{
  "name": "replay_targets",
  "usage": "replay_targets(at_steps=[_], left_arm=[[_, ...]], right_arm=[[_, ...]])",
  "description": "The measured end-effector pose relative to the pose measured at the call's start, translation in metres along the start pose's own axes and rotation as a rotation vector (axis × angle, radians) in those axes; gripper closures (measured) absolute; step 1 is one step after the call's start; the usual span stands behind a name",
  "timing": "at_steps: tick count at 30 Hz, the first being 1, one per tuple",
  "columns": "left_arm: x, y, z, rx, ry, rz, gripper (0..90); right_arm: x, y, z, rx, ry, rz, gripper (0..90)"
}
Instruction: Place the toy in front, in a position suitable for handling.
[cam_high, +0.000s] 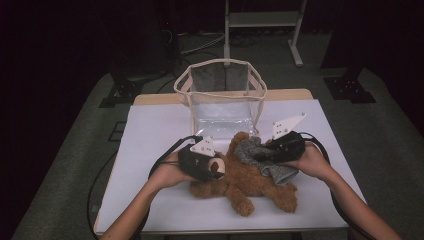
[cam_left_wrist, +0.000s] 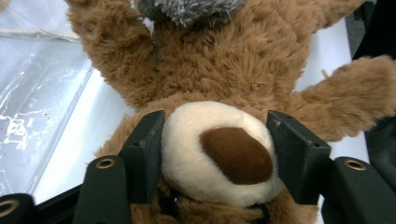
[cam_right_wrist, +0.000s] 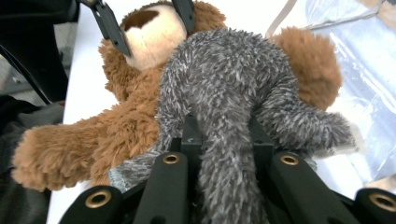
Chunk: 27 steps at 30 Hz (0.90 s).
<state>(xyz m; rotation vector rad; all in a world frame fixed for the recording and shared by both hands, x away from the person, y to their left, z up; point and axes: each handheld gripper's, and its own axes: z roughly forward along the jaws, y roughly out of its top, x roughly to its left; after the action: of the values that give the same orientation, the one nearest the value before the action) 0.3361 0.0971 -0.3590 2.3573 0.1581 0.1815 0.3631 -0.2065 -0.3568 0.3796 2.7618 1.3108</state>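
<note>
Nearest the camera in the high view, the person's two forearms reach in over the table's (cam_high: 150, 130) near edge, a gripper in each hand. The left gripper (cam_high: 212, 167) has its jaws astride the cream muzzle of the brown teddy bear (cam_high: 245, 187), which lies on its back mid-table; in the left gripper view both pads bear on the muzzle's (cam_left_wrist: 219, 154) sides, so the bear's head is held. The right gripper (cam_high: 260, 156) is clamped on a fold of the grey fuzzy garment (cam_right_wrist: 224, 98), which lies bunched over the bear's chest and one arm. Judged step: dressing the bear, with the garment gathered at the torso and not yet drawn over the head or an arm. The next move appears to call for keeping the head steady while the right gripper pulls the cloth open and along a limb, without letting the pinched fold slip. Behind the bear, just beyond its raised arm, stands a clear bag (cam_high: 222, 95) with pale trim, mouth open; it limits room toward the far side. Open white surface lies to either side, with ample room toward the left edge and less on the right. The bear's legs lie close to the near edge.
</note>
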Motion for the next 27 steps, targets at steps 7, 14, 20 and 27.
replay_targets(at_steps=[7,14,20,27], left_arm=[[0.001,-0.002,-0.015,0.01,0.024,-0.003,29.0],[-0.001,-0.011,0.0,-0.007,-0.052,-0.038,43.7],[-0.005,-0.008,0.002,0.008,-0.048,-0.006,44.6],[-0.014,-0.011,0.001,0.014,-0.058,0.022,45.0]], right_arm=[[0.001,-0.023,-0.012,-0.008,-0.013,0.056,74.3],[0.005,-0.012,-0.012,-0.002,-0.013,0.016,74.4],[0.0,0.016,0.008,0.024,-0.009,-0.033,74.4],[-0.011,0.037,0.037,0.052,0.0,-0.042,74.4]])
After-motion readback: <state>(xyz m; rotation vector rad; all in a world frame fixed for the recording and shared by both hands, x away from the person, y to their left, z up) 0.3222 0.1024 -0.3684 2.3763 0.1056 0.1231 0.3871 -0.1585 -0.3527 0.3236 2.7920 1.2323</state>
